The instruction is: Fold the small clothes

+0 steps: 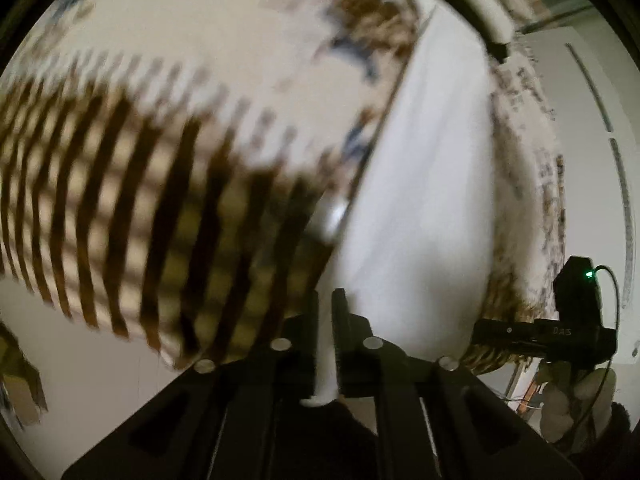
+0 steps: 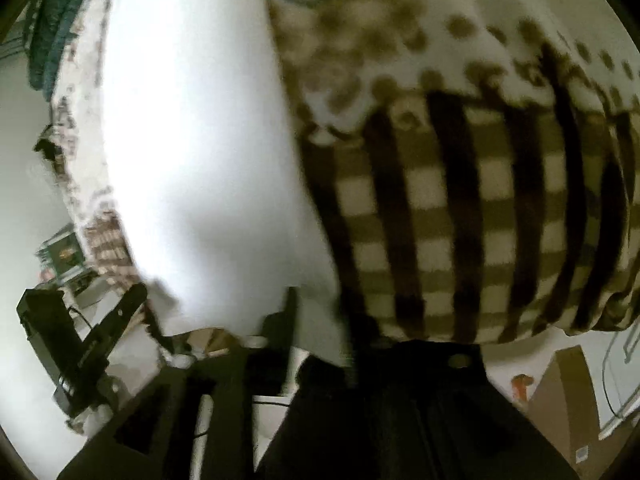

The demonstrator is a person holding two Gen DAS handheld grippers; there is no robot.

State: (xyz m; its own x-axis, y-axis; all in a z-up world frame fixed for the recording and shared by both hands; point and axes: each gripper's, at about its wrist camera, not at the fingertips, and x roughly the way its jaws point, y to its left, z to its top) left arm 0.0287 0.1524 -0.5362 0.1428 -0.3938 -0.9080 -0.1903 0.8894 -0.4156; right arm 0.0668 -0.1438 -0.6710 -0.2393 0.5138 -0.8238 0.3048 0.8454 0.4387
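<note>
A small garment fills the left wrist view: cream cloth with brown and blue prints, a brown checked hem and a plain white inner side. My left gripper is shut on its white edge and holds it up off the surface. In the right wrist view the same garment hangs close, checked band and dotted cream, white inside to the left. My right gripper is shut on the white cloth; one finger is hidden behind fabric. Each view shows the other gripper: the right one, the left one.
A white surface lies below. A brown cardboard box stands at the lower right of the right wrist view, with an orange thing beside it. Teal cloth hangs at the upper left. Both views are motion-blurred.
</note>
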